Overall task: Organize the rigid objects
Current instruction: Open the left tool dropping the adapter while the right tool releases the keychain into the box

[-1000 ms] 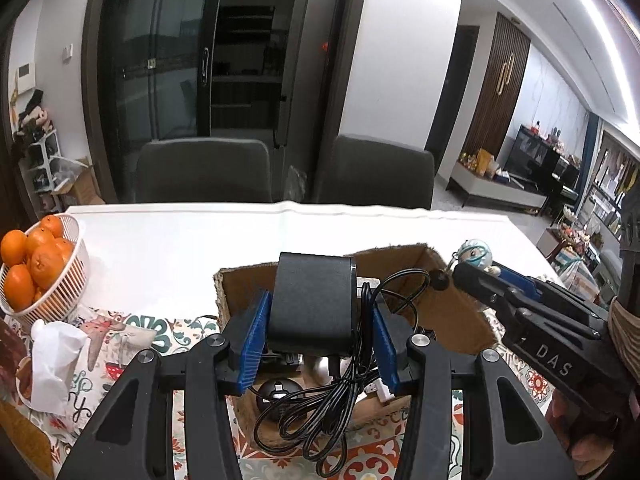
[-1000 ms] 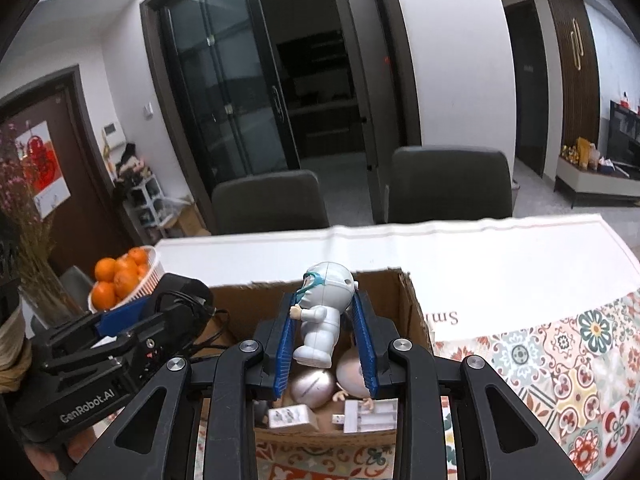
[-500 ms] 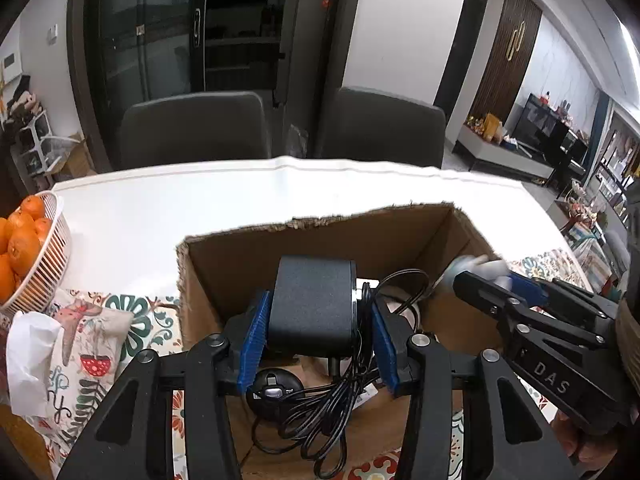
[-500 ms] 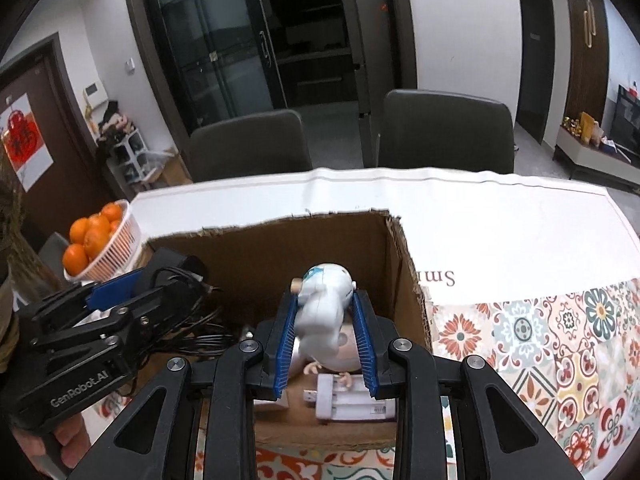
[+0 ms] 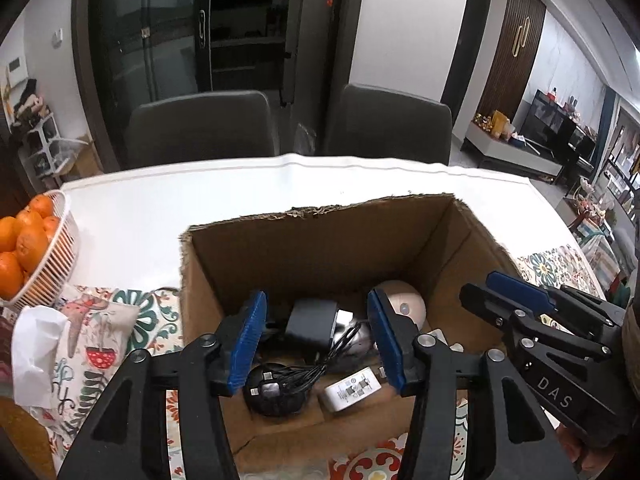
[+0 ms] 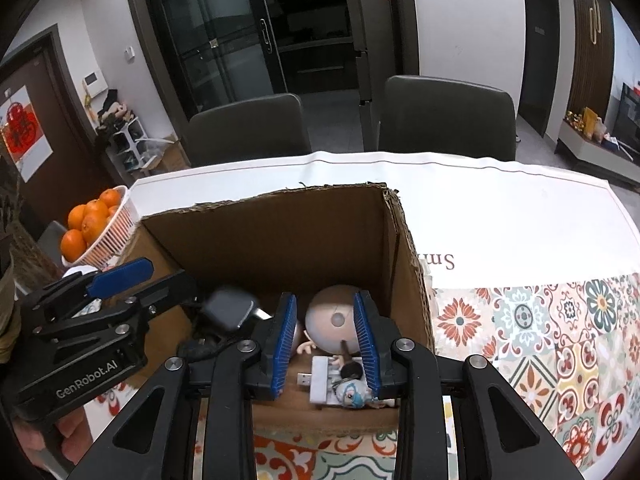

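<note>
Both ribbed-pad tongs, left [image 5: 316,340] & right [image 6: 326,340], gape empty over corrugated cardboard box [image 5: 320,252].

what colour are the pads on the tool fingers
Blue, ribbed pads on black fingers; clearest in the right wrist view.

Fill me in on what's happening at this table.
A person with two handheld grippers is packing small items into a cardboard box. Both the left gripper and the right gripper hang open over it, holding nothing. A black adapter with its cable and a small astronaut figure lie inside.
</note>
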The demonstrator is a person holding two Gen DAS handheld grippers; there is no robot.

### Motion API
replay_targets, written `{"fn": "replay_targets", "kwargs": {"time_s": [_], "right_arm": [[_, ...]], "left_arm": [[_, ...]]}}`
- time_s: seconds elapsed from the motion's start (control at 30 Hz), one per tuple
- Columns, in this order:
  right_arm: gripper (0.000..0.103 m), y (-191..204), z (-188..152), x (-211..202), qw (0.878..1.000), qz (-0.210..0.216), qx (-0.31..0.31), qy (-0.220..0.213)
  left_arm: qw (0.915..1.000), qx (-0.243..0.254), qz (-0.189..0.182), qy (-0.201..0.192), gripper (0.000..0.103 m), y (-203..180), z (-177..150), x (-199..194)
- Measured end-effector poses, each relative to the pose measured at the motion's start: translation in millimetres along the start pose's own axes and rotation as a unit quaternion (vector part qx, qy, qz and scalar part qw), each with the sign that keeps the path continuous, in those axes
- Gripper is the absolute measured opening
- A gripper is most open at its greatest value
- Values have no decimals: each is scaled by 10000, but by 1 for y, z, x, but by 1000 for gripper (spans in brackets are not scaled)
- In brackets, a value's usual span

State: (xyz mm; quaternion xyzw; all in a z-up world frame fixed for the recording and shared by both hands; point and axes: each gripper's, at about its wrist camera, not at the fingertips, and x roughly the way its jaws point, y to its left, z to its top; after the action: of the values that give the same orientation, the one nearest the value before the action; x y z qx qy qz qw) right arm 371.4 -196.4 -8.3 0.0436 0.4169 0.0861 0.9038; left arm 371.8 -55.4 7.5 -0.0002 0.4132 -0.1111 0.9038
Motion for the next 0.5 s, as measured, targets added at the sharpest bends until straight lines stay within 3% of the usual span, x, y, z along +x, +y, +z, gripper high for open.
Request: {"fn": "replay_targets", "kwargs": {"time_s": [0.5], "right_arm": [[31,21,-25,-71,9979,-133,-79,-627]], "left_arm": [[9982,37,149,-574,53,-2,-34,-71]]}}
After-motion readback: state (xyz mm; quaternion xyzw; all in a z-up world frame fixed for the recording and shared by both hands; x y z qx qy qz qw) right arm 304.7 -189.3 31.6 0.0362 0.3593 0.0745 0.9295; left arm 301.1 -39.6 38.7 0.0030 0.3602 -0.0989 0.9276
